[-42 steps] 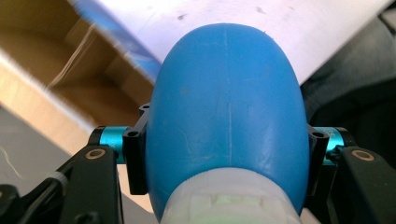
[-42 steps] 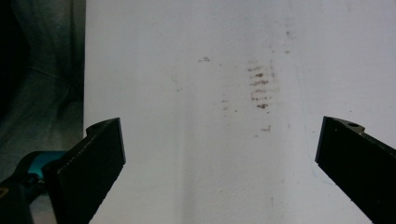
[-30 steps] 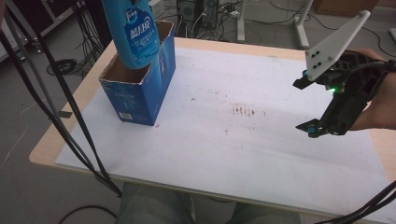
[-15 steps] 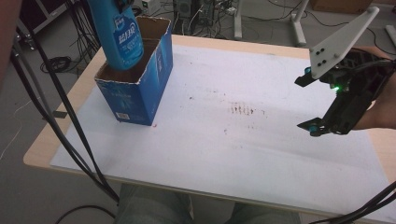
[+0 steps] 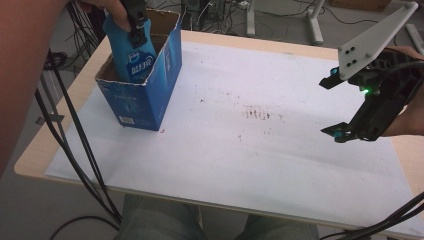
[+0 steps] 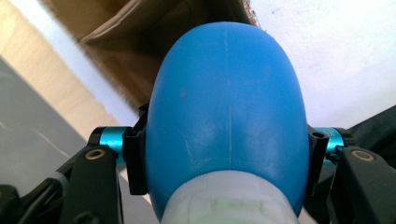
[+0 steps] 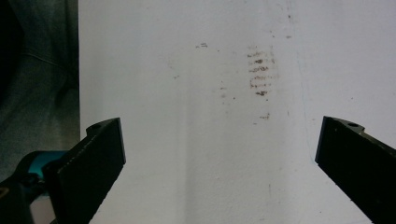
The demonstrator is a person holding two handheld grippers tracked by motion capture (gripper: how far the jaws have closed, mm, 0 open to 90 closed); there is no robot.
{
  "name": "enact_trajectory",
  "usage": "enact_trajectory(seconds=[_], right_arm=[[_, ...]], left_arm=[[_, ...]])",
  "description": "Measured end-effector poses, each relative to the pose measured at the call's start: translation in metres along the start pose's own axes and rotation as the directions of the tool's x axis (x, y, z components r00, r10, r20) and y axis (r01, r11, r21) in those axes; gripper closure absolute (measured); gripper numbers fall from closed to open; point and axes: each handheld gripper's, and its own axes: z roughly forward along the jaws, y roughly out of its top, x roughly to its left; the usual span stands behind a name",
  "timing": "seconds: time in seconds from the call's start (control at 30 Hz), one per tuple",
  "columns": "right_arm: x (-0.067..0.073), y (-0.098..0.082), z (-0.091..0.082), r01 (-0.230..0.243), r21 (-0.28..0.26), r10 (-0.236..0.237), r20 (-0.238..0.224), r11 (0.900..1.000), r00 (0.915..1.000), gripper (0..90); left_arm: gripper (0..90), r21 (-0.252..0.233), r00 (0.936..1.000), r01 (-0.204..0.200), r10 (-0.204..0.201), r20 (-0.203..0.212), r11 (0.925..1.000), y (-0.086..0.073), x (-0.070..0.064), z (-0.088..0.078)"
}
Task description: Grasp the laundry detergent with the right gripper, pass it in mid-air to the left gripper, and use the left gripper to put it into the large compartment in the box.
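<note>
A blue bottle [image 5: 132, 55] with a white label stands lowered into an open blue cardboard box [image 5: 145, 95] at the table's far left. My left gripper [image 5: 135, 22] is shut on the bottle's upper part. In the left gripper view the bottle [image 6: 229, 112] sits clamped between both jaws, above the box's brown inside [image 6: 135, 42]. My right gripper [image 5: 336, 107] hovers over the table's right side, open and holding nothing. The right gripper view looks down between its wide-apart jaws [image 7: 219, 154] at the white sheet.
A white sheet [image 5: 240, 150] covers most of the wooden table [image 5: 50, 135], with a patch of brown smudges [image 5: 257, 114] near the middle. Black cables [image 5: 75, 145] hang off the left edge. The person's legs [image 5: 210, 225] show below the front edge.
The left gripper has carried the blue bottle downward, so that it now sits deeper inside the box. The right gripper has hardly moved.
</note>
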Motion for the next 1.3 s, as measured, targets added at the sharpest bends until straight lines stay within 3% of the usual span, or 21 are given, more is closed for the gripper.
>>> enact_trajectory(seconds=[0.13, 0.4, 0.47, 0.63, 0.7, 0.9, 1.07, 1.1, 1.13, 1.3], right_arm=[[0.0, -0.001, 0.0, 0.006, -0.001, -0.006, 0.006, 1.0, 1.0, 0.7], [-0.002, -0.004, 0.005, -0.011, 0.011, 0.011, 0.0, 1.0, 0.9999, 0.6], [-0.002, -0.005, 0.006, -0.01, 0.011, 0.01, 0.0, 1.0, 0.9999, 0.6], [-0.004, -0.006, 0.009, -0.02, 0.016, 0.02, -0.005, 1.0, 0.9998, 0.6], [-0.004, -0.006, 0.01, -0.022, 0.017, 0.022, -0.007, 1.0, 0.9997, 0.6], [-0.005, -0.005, 0.012, -0.028, 0.014, 0.028, -0.009, 1.0, 0.9996, 0.6], [-0.005, -0.006, 0.013, -0.028, 0.015, 0.028, -0.01, 0.999, 0.9996, 0.6], [-0.005, -0.006, 0.013, -0.027, 0.017, 0.027, -0.008, 1.0, 0.9996, 0.6], [-0.005, -0.007, 0.013, -0.026, 0.01, 0.026, -0.009, 1.0, 0.9996, 0.6], [-0.004, -0.007, 0.011, -0.025, 0.008, 0.025, -0.007, 1.0, 0.9997, 0.7]], left_arm=[[38.1, 0.006, 0.9916, -0.124, 0.124, -0.038, 0.9923, 0.0, 0.0, 0.017], [38.1, -0.001, 0.9712, -0.237, 0.237, -0.025, 0.9715, 0.0, 0.004, 0.047], [38.0, -0.011, 0.9726, -0.232, 0.232, -0.014, 0.9726, -0.001, 0.005, 0.051], [37.9, -0.005, 0.9608, -0.277, 0.277, 0.015, 0.9609, 0.0, 0.008, 0.068], [37.9, -0.027, 0.9581, -0.285, 0.285, 0.022, 0.9582, 0.0, 0.009, 0.067], [37.0, -0.024, 0.9608, -0.268, 0.269, 0.066, 0.9631, 0.001, 0.011, 0.067], [27.9, -0.032, 0.9645, -0.256, 0.257, 0.06, 0.9662, 0.0, 0.012, 0.064], [27.9, -0.041, 0.9681, -0.244, 0.246, 0.049, 0.969, 0.0, 0.012, 0.06], [22.9, -0.041, 0.9668, -0.249, 0.251, 0.05, 0.9676, -0.001, 0.011, 0.057], [20.7, -0.046, 0.9663, -0.25, 0.252, 0.052, 0.9672, -0.003, 0.006, 0.042]])
